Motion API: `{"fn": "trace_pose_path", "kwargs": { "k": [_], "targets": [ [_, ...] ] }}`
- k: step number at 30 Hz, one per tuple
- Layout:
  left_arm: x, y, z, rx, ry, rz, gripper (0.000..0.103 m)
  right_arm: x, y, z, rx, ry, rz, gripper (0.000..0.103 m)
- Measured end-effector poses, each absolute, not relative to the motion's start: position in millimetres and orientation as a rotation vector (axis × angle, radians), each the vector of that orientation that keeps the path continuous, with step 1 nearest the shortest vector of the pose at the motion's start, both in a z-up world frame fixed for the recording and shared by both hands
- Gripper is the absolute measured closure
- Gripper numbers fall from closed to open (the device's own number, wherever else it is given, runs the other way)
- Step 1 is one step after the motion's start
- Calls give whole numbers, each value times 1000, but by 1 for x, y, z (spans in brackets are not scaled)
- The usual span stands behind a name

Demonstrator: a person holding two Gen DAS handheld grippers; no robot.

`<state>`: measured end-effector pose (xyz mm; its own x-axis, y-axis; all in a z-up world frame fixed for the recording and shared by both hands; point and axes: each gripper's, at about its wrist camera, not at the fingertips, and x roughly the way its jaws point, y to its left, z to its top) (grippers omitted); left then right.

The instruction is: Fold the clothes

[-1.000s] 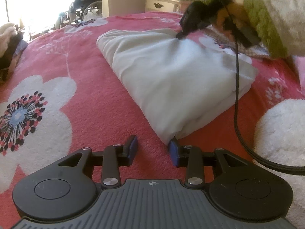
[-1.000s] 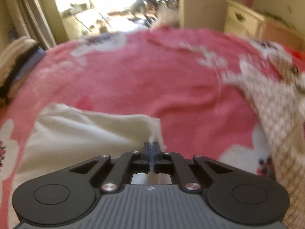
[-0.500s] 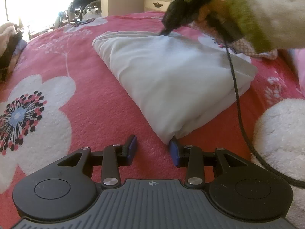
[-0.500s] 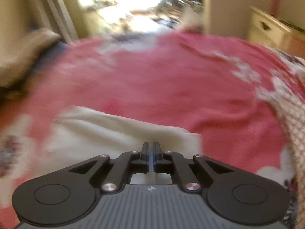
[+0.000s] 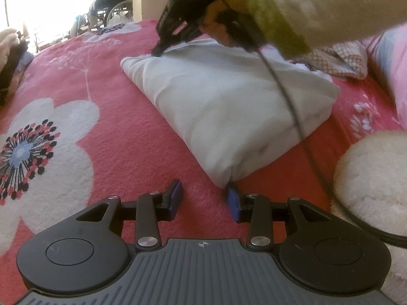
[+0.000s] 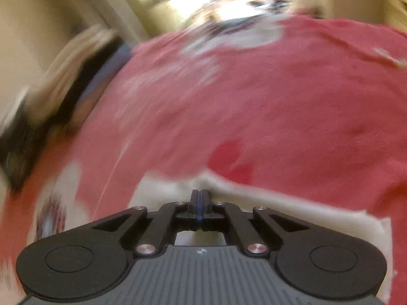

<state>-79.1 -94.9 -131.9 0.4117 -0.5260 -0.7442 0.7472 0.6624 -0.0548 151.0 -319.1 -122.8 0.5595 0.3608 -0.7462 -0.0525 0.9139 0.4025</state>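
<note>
A folded white garment (image 5: 223, 101) lies on the red flowered bedspread (image 5: 122, 132). My left gripper (image 5: 203, 190) rests open on the bedspread, its right fingertip (image 5: 232, 193) touching the garment's near corner, with nothing between the fingers. My right gripper (image 5: 156, 52), held by a hand in a cream and green sleeve (image 5: 330, 5), reaches down to the garment's far left corner. In the blurred right wrist view my right gripper (image 6: 200, 194) is shut, its tips pinching the far edge of the white garment (image 6: 279, 208).
A black cable (image 5: 287, 96) trails from the right gripper across the garment. A checked cloth (image 5: 340, 59) and a pink pillow (image 5: 389, 71) lie at the far right. A pile of clothes (image 5: 10, 58) sits at the left edge. Open bedspread (image 6: 254, 101) lies beyond the garment.
My right gripper has travelled left along the garment's far edge to its far left corner, staying shut. The left gripper has not moved.
</note>
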Motion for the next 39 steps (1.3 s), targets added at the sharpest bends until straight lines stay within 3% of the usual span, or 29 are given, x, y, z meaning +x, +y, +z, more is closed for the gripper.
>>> {"fn": "trace_pose_path", "kwargs": {
  "k": [7, 11, 15, 18, 19, 21, 28, 31, 36, 39],
  "targets": [
    [-75, -92, -133, 293, 819, -836, 64, 130, -359, -97, 419, 872, 50, 99],
    [-75, -92, -132, 297, 817, -830, 64, 71, -407, -77, 501, 971, 150, 99],
    [-80, -96, -130, 323, 806, -812, 64, 28, -419, -104, 556, 1111, 201, 99],
    [-83, -95, -123, 343, 812, -786, 64, 11, -418, -143, 401, 1223, -41, 99],
    [-84, -93, -118, 344, 815, -771, 64, 4, -421, -142, 391, 1198, -78, 103],
    [-85, -88, -107, 346, 819, -742, 63, -9, -427, -137, 369, 1144, -147, 101],
    [-77, -90, -62, 258, 754, -693, 63, -56, -387, -46, 169, 956, 113, 101],
    [-72, -124, -64, 298, 739, -738, 63, -59, -366, -60, 193, 986, 228, 101],
    [-75, -152, -109, 378, 834, -718, 61, -64, -360, -134, 98, 1230, 164, 103],
    [-80, -147, -105, 399, 819, -729, 61, -72, -362, -131, 119, 1206, 152, 103]
  ]
}}
